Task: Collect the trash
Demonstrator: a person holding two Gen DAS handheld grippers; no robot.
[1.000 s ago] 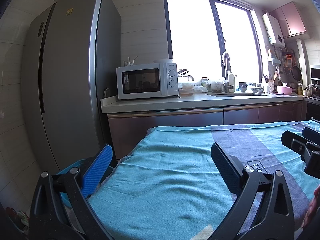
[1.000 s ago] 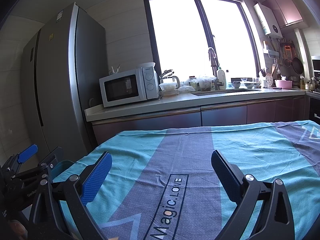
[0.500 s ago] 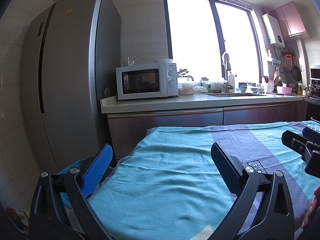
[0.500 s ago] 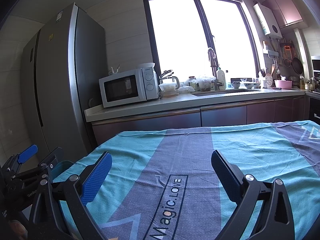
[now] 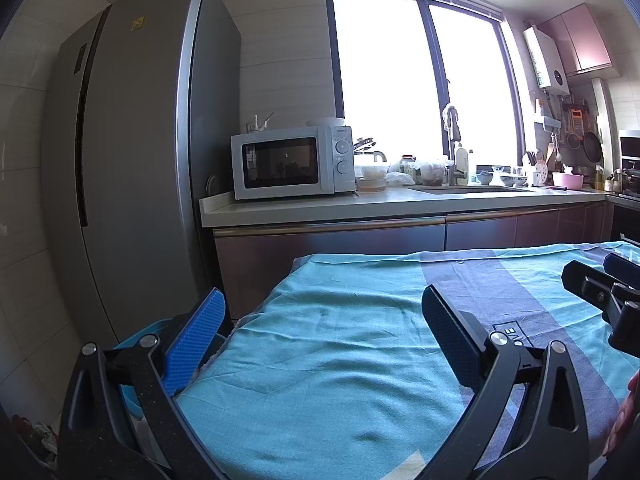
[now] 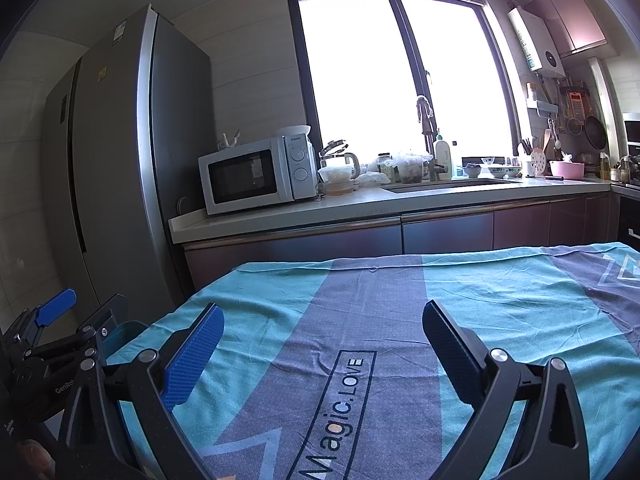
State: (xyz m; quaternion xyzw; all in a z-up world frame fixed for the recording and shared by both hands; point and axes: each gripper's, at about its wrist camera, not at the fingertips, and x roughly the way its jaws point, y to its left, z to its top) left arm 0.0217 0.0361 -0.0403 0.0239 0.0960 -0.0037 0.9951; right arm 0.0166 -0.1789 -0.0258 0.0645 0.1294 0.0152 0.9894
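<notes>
Both grippers spread wide, nothing held.
L gripper & R gripper hover over teal cloth; blue bin beside table's left edge.

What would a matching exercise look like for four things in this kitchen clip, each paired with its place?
Things:
1. microwave
2. fridge
3. pink bowl
4. lettered cloth

Places:
A. spread over the table under the open right hand-held gripper
B. far right end of the counter
C. left end of the counter
D. standing on the floor, left of the counter

Pairs: 1-C, 2-D, 3-B, 4-A
</notes>
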